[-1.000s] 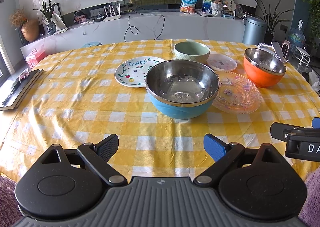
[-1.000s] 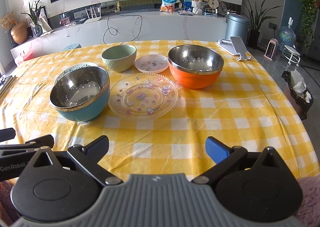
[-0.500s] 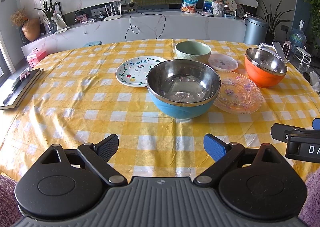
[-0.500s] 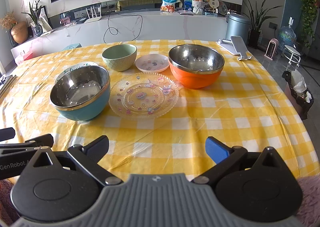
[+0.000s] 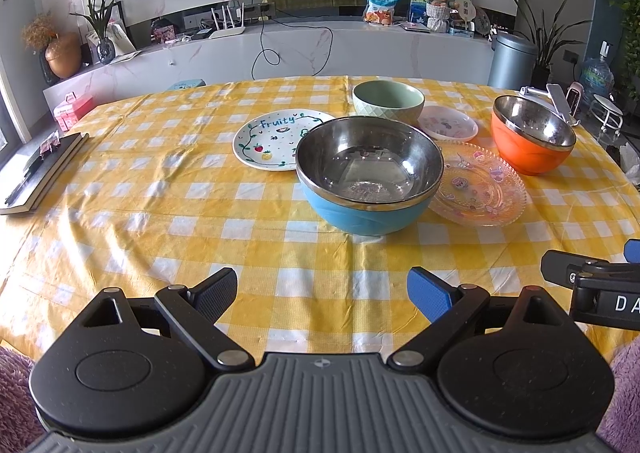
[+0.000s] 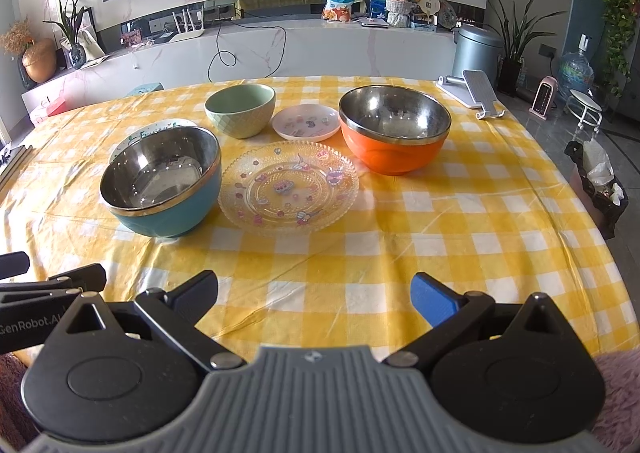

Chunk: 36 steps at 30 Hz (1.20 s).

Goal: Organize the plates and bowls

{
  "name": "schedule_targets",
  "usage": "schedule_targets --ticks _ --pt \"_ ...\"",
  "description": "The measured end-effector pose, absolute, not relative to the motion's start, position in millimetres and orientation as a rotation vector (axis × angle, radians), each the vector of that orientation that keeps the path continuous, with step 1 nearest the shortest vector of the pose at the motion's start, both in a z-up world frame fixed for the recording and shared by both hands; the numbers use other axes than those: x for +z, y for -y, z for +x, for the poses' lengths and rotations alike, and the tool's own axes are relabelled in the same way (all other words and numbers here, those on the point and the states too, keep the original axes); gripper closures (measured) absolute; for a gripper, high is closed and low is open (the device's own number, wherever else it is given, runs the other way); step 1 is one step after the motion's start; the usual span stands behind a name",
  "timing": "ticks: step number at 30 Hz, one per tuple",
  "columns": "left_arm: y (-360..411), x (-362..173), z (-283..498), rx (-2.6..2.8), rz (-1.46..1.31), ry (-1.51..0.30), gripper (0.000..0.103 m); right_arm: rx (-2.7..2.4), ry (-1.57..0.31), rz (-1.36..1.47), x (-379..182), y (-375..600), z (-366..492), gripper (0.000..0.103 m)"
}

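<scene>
left gripper [image 5: 322, 289] jaws apart, empty | right gripper [image 6: 314, 291] same | blue bowl [image 5: 370, 177] dead ahead of left (nearer arm) | orange bowl [image 6: 394, 131] ahead-right of right

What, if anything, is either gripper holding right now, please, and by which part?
Nothing is held: the left gripper and right gripper are both open, short of the dishes.

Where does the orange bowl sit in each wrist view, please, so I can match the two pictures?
Left wrist view: the orange bowl is at the far right, right of the clear glass plate.
Right wrist view: the orange bowl is right of centre, behind the plate's right edge.
Shared landmark: the clear glass plate.
</scene>
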State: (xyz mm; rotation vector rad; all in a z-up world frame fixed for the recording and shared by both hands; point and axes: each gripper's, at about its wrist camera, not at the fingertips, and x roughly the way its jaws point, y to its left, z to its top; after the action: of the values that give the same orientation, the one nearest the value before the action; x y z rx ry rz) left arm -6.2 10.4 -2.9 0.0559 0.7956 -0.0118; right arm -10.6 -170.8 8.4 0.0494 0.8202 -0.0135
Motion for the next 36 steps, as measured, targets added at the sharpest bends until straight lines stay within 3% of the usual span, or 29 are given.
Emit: schedule_targets --ticks 28,30,32,36 --pt "-14 0 -1 -0.005 0.012 -0.821 0.0 0.004 -0.826 0.052 10 169 -8 0.003" --pt "-16 7 3 -0.017 -0.015 -0.836 0.006 0.018 -0.834 0.067 13 170 -4 0.005" --pt "-19 13 8 -0.024 -0.034 -0.845 0.015 0.031 -0.858 0.088 15 171 3 0.019" --pt "-23 27 25 -0.003 -0.038 -0.842 0.027 0.058 -0.894 0.138 22 170 25 0.025"
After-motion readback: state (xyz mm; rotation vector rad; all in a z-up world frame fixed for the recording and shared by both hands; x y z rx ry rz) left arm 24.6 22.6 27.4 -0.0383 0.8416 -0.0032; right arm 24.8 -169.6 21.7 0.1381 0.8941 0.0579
